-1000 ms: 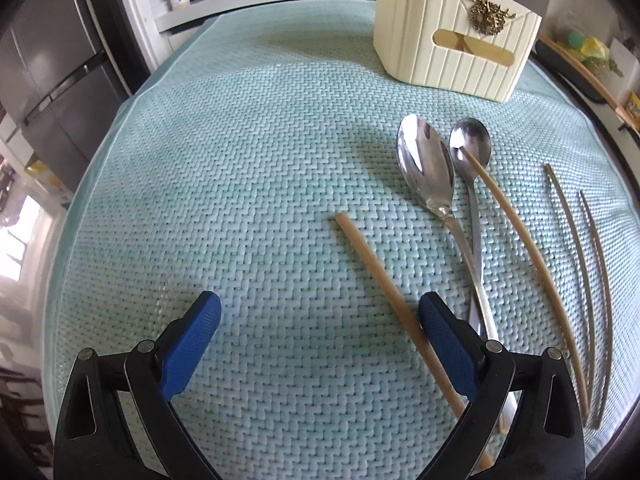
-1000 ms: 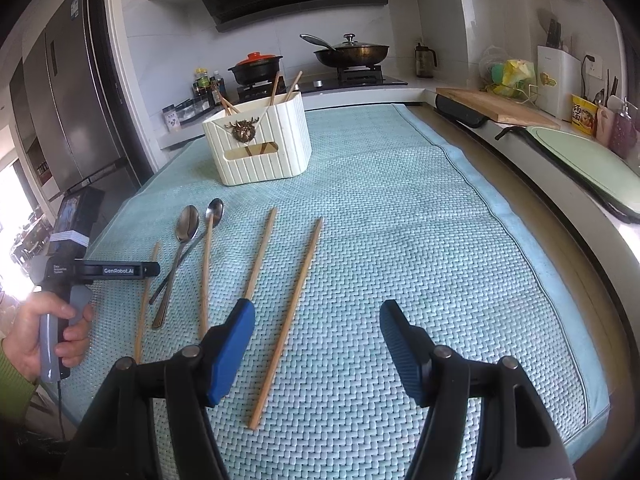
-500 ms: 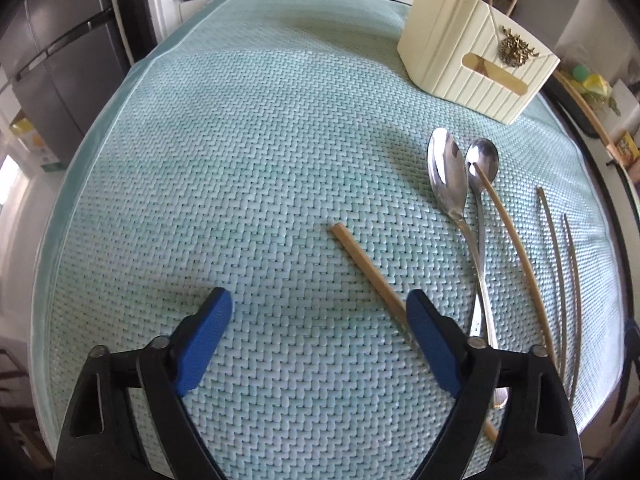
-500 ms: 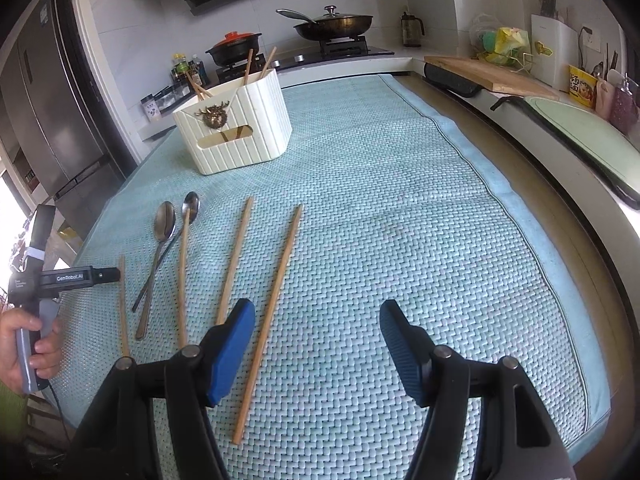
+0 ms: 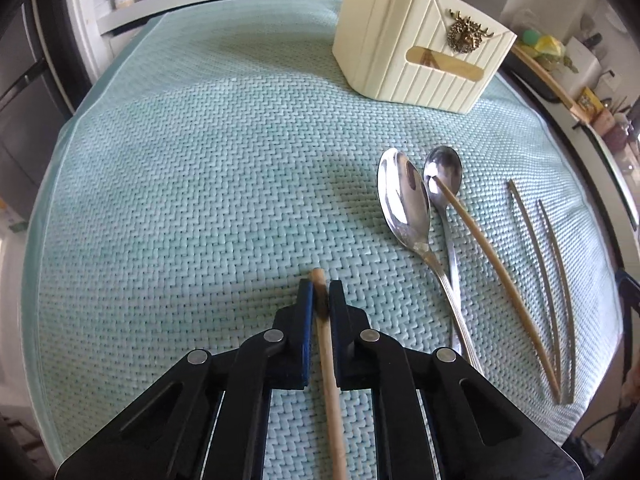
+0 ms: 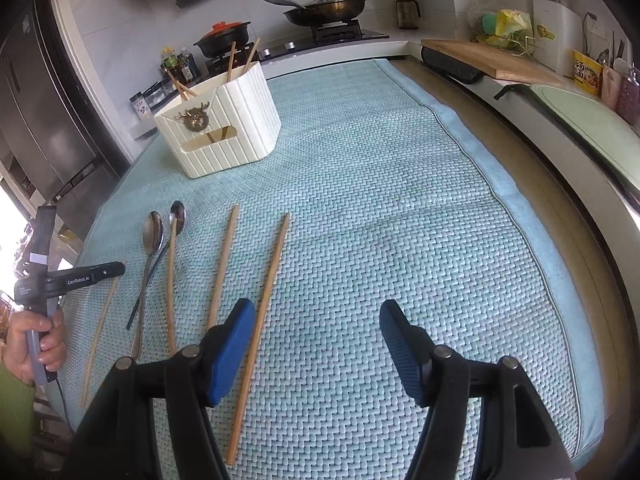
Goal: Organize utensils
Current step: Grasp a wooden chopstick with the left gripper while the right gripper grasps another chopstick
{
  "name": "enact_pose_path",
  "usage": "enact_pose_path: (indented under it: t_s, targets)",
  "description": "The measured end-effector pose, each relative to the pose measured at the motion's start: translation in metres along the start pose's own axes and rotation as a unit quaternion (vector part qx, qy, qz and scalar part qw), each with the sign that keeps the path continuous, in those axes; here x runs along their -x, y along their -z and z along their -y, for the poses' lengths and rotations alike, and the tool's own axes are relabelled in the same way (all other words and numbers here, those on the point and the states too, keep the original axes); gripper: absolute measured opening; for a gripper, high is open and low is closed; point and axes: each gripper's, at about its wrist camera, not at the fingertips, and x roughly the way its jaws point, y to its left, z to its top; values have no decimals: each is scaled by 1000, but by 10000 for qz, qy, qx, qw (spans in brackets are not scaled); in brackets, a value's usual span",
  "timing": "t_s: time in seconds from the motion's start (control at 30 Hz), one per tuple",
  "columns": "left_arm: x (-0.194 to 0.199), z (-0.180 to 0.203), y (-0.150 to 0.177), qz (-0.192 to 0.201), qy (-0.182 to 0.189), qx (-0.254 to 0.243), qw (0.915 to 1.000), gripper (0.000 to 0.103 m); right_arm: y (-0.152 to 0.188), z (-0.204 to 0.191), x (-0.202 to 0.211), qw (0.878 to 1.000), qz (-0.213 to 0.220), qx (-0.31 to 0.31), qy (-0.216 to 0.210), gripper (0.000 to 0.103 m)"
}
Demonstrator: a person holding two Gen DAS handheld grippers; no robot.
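Left hand-held gripper point(image 5: 320, 294) just clamped onto chopstick point(image 5: 330, 364) near its tip, ready for holder point(image 5: 416, 52) at counter's far edge; right hand-held gripper point(image 6: 316, 344) open, empty.

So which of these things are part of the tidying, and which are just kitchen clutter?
Part of the job:
- wooden chopstick clamped in the left tool
- two steel spoons
- loose wooden chopsticks
- cream ribbed utensil holder

Just lying about:
- lidded black frying pan
- wooden cutting board

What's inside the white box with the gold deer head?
Wooden chopsticks poke out of the white box, and its front slot shows more wood. The walls hide whatever else lies inside.
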Motion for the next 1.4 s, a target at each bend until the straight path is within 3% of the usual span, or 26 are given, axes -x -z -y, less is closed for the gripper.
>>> enact_pose_path:
  t_s: [0.13, 0.23, 0.3, 0.43, 0.67, 0.73, 0.9, 0.97, 1.03, 1.17, 1.3, 1.4]
  targets:
    - [2, -11, -1, -51, -7, 77, 10000, 9, -2, -2, -3, 9998, -25, -164, -148, 66]
    - [5, -16, 2, -102, 83, 174, 9998, 30, -3, -4, -6, 9996, -115, -148, -217, 66]
    - [9, -14, 4, -131, -40, 118, 9998, 51, -9, -4, -10, 9992, -226, -153, -287, 66]
    - [15, -4, 11, -195, -266, -78, 9994, 52, -36, 0, -23, 9982, -458, -180, -335, 66]
    - [7, 5, 17, -351, -648, -349, 9967, 52, -76, -16, -88, 9900, -1380, 72, -298, 62]
    - [6, 8, 16, -395, -667, -397, 9962, 52, -78, -26, -108, 9859, -1648, 227, -202, 53]
    - [-2, 20, 11, -582, -704, -568, 9942, 52, -86, -56, -137, 9788, -1842, 793, 407, 45]
    - [3, 17, 16, -649, -707, -612, 9935, 50, -84, -66, -141, 9741, -1955, 967, 595, 44]
    - [4, 19, 17, -700, -676, -652, 9931, 45, -80, -77, -142, 9701, -2021, 1158, 689, 32]
    - [4, 27, 16, -756, -631, -767, 9922, 21, -76, -86, -143, 9692, -2042, 1181, 704, 9]
    - [3, 31, 14, -790, -577, -761, 9923, 7, -77, -83, -146, 9726, -2021, 995, 577, 8]
    - [2, 32, 10, -729, -508, -697, 9936, 6, -82, -76, -146, 9747, -2022, 837, 451, 7]
